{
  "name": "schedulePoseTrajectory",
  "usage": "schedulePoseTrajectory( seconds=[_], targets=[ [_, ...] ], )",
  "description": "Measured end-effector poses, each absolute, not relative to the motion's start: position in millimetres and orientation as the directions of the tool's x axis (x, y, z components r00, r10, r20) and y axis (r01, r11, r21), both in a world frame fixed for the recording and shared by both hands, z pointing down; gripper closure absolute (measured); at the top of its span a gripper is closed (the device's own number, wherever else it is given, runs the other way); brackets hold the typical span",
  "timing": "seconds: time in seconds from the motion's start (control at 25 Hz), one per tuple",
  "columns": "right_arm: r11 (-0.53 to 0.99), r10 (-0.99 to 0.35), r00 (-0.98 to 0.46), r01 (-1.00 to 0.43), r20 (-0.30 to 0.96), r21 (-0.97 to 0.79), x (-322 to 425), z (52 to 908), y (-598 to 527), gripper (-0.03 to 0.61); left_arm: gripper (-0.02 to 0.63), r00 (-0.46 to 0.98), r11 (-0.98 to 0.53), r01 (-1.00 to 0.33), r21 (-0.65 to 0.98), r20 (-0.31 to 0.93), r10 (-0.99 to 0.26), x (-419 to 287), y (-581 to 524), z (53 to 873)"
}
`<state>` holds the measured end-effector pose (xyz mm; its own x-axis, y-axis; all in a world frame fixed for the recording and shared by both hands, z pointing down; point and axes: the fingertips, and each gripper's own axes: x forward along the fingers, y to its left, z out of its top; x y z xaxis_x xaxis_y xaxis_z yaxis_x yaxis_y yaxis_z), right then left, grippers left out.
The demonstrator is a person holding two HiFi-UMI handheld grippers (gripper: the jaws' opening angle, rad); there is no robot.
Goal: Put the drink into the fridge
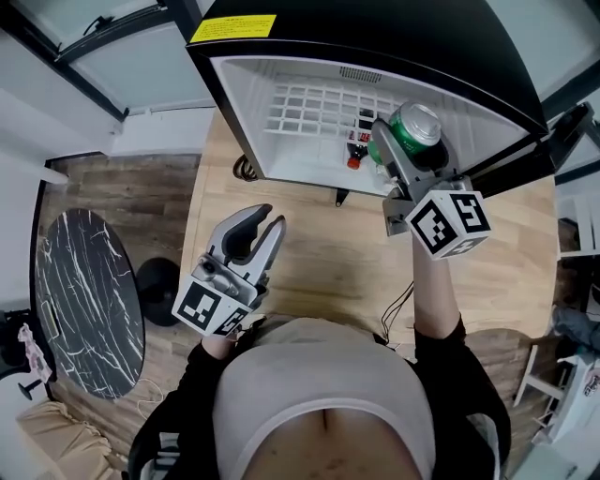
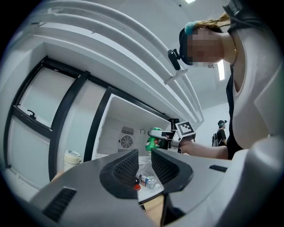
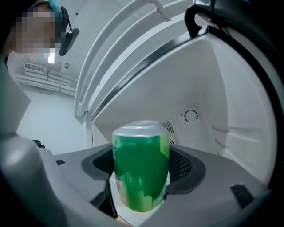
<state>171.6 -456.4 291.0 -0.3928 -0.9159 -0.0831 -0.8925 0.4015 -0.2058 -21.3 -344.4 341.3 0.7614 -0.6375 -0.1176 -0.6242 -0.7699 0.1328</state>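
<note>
The right tongs are clamped on a green drink can, their dark ribbed pads pressing its smooth cylindrical sides while its silver rimmed top faces up. The can is held upright at the mouth of the open mini fridge, at the right side of the opening and just above the white plastic floor; it is not standing on anything. The fridge is a glossy black box with a matte white moulded lining, a yellow label on its top and a white wire grid shelf inside. A small clear bottle with a red cap lies on its side on the fridge floor, just left of the can. The left tongs hang over the pale wood-grain tabletop, well apart from the fridge opening, their grey curved fingers parted by a narrow gap with nothing between the textured pads. Left of the tabletop, on the brown plank floor, stands a round table with a black, white-veined marble top.
</note>
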Motion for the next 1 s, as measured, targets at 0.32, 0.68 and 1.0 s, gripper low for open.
schedulePoseTrajectory(
  seconds=[0.32,0.68,1.0],
  targets=[
    [0.4,-0.916,-0.398,-0.894,-0.048,-0.201,170.0,301.8,-496.0,0.238,0.518,0.723,-0.727,-0.674,0.131,-0.089,-0.685,-40.3,-340.8,348.8],
    [0.376,-0.923,-0.384,-0.904,0.0,-0.203,171.2,318.1,-534.3,0.238,0.518,0.683,-0.686,-0.717,0.122,-0.075,-0.727,-59.2,-338.9,350.7],
    [0.366,-0.923,-0.382,-0.91,0.05,-0.196,170.4,332.7,-558.7,0.238,0.518,0.662,-0.665,-0.737,0.121,-0.064,-0.746,-70.7,-340.2,353.7]
  ],
)
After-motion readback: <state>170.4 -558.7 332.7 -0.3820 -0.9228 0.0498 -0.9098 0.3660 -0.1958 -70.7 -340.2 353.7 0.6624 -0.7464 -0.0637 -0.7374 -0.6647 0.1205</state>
